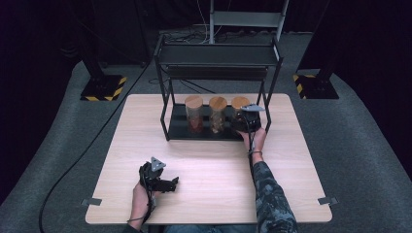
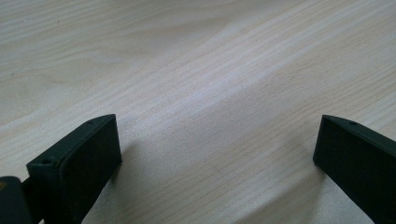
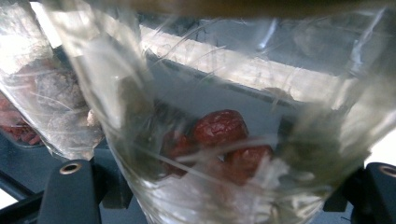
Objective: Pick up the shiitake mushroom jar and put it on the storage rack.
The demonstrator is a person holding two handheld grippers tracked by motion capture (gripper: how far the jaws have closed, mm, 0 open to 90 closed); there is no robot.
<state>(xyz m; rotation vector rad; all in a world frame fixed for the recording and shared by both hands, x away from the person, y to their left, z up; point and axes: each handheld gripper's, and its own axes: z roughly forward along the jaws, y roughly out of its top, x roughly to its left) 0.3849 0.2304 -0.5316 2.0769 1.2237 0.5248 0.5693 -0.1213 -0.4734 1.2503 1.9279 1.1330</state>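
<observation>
No brand, label or legible writing shows on any item. Right tool is clamped on the right-hand jar, jaws against both sides of the glass; the jar contains dark red dried fruit. This jar stands on the lower tray of a black rack at the far edge of the worktop, last in a row of three cork-lidded jars. The middle jar stands just beside it; the left jar is next along. The rack's right front post stands close beside the right tool. Left tool rests near the near-left corner, jaws wide, holding nothing.
</observation>
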